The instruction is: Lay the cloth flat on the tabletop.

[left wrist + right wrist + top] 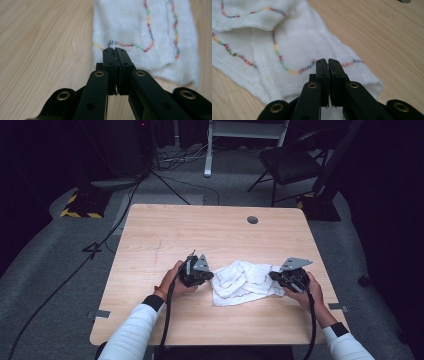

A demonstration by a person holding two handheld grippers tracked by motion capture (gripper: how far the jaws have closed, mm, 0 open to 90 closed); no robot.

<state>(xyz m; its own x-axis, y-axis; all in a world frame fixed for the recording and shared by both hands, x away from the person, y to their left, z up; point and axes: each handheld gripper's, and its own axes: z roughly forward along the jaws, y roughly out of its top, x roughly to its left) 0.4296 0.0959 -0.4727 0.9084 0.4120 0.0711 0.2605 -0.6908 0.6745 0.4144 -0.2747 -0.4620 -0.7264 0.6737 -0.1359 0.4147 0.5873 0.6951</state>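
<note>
Two grippers are pinching the white cloth (242, 282) with stitched edges: left gripper (114, 50) and right gripper (328, 60) are clamping opposite hems. Next, probably lifting and spreading it evenly.

Both forearms, in white sleeves with dark cuffs, come in from the near edge and angle inward toward each other. The left gripper (196, 271) sits low in the left hand (176, 279), its black fingers (109, 61) pointing toward the right and pressed flat together with only a thin seam between them. The right gripper (289, 276), held in the right hand (303, 292), points back toward the left, and its fingers (322, 67) are likewise drawn tight together.
</note>
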